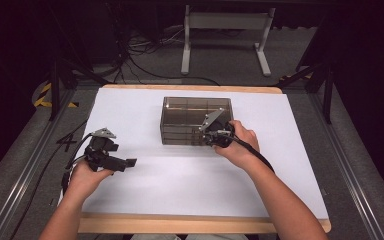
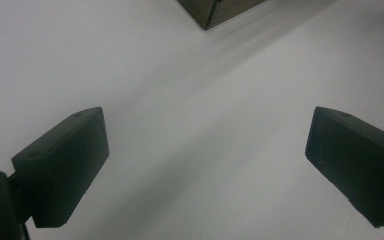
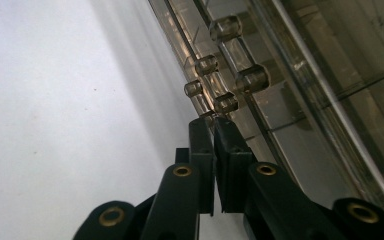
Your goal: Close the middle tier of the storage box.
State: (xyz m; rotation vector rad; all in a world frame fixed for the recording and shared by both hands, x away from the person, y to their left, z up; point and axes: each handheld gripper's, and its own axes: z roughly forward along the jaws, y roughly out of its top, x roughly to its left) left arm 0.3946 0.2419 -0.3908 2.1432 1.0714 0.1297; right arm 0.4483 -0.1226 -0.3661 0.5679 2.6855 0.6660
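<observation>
While parked at the front face of the smoked drawer box (image 1: 190, 112), right gripper (image 1: 213, 136) has fingers (image 3: 230, 150) pinched nearly together, tips at a small clear knob (image 3: 207, 116) on that face. Can't tell if the knob is actually clamped; tips hide it. More clear round knobs (image 3: 226, 27) line up along the same face in the right gripper view, in two rows. Box sits mid tabletop, toward the far side, on the white sheet (image 1: 180, 185); transparent brown walls, internal dividers visible from above. Right hand (image 1: 240, 145) wraps the gripper body, cable trails back along the forearm.

Left gripper (image 1: 130, 162) well apart from the box, near the left edge of the sheet, held low over the tabletop (image 1: 200, 223) in the left hand (image 1: 82, 175). Fingers (image 2: 65, 170) spread wide, holding nothing, just bare white sheet between them. Corner of the box (image 2: 215, 12) shows at the top of the left gripper view, far off from the tips. Grey three-cornered plate on top of each gripper visible from the high view.
</observation>
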